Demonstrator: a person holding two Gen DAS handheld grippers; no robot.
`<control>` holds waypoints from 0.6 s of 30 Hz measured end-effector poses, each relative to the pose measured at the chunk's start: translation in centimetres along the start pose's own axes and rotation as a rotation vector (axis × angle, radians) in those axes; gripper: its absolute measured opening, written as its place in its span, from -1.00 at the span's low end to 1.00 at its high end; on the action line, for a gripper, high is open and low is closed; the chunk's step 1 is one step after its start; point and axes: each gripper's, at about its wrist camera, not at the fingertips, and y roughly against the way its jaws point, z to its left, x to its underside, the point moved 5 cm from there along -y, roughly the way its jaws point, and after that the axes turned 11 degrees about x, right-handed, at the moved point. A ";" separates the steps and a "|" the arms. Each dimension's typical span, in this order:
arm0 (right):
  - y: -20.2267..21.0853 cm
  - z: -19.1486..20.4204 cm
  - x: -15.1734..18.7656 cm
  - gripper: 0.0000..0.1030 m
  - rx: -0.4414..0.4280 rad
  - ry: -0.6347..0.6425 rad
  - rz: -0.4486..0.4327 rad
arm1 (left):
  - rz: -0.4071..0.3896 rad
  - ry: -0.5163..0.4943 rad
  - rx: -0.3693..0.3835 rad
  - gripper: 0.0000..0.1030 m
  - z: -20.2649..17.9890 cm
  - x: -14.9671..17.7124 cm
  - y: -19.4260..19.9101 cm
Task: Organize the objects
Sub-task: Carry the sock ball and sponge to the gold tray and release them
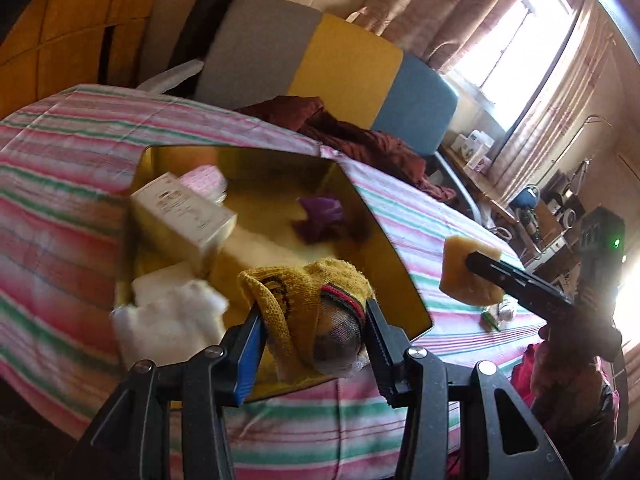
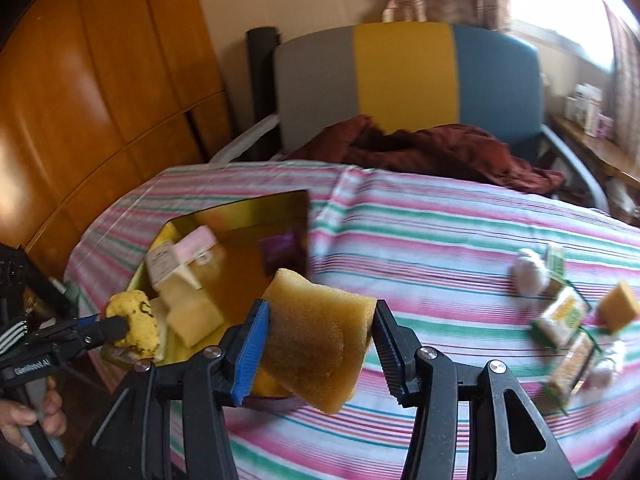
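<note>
A gold tin box (image 1: 384,224) stands open on the striped tablecloth, holding a cream carton (image 1: 180,212), a pink packet (image 1: 204,180), a purple wrapper (image 1: 318,216) and white pads (image 1: 168,312). My left gripper (image 1: 316,328) is shut on a yellow knitted sock (image 1: 304,292) over the box's near edge. My right gripper (image 2: 320,332) is shut on a tan sponge (image 2: 316,336), held above the cloth just right of the box (image 2: 240,208). The sponge also shows in the left wrist view (image 1: 468,276), and the sock in the right wrist view (image 2: 134,324).
On the cloth at the right lie small cartons (image 2: 560,316), another sponge (image 2: 620,310) and white cotton balls (image 2: 528,274). A maroon cloth (image 2: 420,148) lies at the far edge before a grey, yellow and blue chair (image 2: 404,76). A wooden cabinet (image 2: 80,92) stands at left.
</note>
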 end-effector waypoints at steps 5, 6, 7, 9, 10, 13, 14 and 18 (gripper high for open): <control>-1.0 3.0 0.3 0.02 -0.038 0.045 0.026 | 0.018 0.023 -0.020 -0.06 1.7 0.9 0.1; -1.0 3.3 0.4 0.02 -0.044 0.048 0.030 | 0.019 0.031 -0.025 -0.01 1.9 0.9 0.0; -1.3 3.7 0.5 0.06 -0.054 0.053 0.039 | 0.023 0.039 -0.041 0.09 2.3 1.0 0.0; -1.9 4.7 0.7 0.19 -0.082 0.060 0.071 | 0.021 0.054 -0.064 0.20 2.7 0.9 0.1; -2.1 5.0 0.9 0.41 -0.096 0.056 0.079 | 0.017 0.063 -0.077 0.29 3.0 0.8 0.2; -2.9 5.7 1.5 0.61 -0.116 0.039 0.099 | 0.000 0.077 -0.097 0.36 3.4 0.4 0.8; -3.1 5.9 1.8 0.61 -0.121 0.038 0.112 | -0.010 0.078 -0.103 0.36 3.5 0.3 1.1; -3.2 6.0 2.5 0.62 -0.116 0.048 0.129 | -0.055 0.034 -0.151 0.36 2.8 -0.5 2.3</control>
